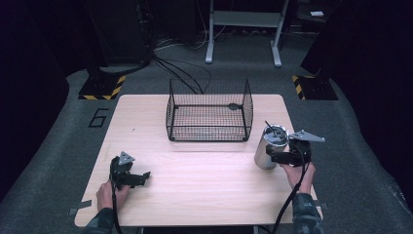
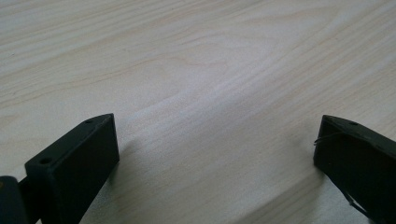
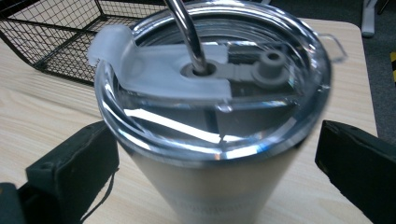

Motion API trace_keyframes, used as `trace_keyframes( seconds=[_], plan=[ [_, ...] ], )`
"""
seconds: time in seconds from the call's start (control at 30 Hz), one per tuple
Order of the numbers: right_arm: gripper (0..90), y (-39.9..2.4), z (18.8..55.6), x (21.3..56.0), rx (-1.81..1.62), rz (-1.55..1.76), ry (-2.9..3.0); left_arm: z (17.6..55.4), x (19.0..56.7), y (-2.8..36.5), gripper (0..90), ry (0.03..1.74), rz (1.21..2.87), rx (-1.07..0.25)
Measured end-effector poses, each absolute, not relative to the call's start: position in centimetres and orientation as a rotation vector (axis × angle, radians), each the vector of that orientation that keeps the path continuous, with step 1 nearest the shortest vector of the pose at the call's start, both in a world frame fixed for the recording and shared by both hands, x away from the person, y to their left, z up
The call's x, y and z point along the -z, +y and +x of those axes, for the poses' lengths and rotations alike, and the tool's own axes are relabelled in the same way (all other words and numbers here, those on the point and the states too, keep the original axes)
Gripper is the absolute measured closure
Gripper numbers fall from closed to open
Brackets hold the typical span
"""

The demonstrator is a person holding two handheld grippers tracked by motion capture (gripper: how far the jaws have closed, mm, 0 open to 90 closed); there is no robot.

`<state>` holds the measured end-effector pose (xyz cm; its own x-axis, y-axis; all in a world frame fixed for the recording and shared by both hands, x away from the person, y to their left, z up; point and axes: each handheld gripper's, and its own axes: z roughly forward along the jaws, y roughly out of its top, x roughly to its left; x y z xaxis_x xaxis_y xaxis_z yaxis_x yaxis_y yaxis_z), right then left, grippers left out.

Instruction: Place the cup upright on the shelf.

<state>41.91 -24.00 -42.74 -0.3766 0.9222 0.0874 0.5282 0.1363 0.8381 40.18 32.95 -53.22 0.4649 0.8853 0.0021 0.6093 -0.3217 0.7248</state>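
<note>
High view: steel tumbler upright at tabletop right edge, near wire basket; right tool at it.
Left gripper view: left tool released over bare wood.
Right gripper view: jaws straddle tumbler, gaps both sides, not gripping. Close squarely below lid, clear of straw.

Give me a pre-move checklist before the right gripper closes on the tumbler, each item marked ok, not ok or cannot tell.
1. Right gripper open, one jaw on each side of the tumbler: ok.
2. Tumbler upright on the table: ok.
3. Lid seated, straw through it: ok.
4. Jaw contact with the tumbler wall: cannot tell.
5. Wire basket apart from the tumbler: ok.
6. Left gripper open over bare table, away from the tumbler: ok.
</note>
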Motion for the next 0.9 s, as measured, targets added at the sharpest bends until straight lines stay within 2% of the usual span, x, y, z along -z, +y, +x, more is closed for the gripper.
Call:
trace_keyframes(
  seconds=[0.9],
  plan=[
    [1.7, -22.7, 43.9, 43.1, -1.174, 1.351, 1.915, 40.2, 53.1, 33.1, 0.0, 1.226, 2.075, -0.533]
  ],
)
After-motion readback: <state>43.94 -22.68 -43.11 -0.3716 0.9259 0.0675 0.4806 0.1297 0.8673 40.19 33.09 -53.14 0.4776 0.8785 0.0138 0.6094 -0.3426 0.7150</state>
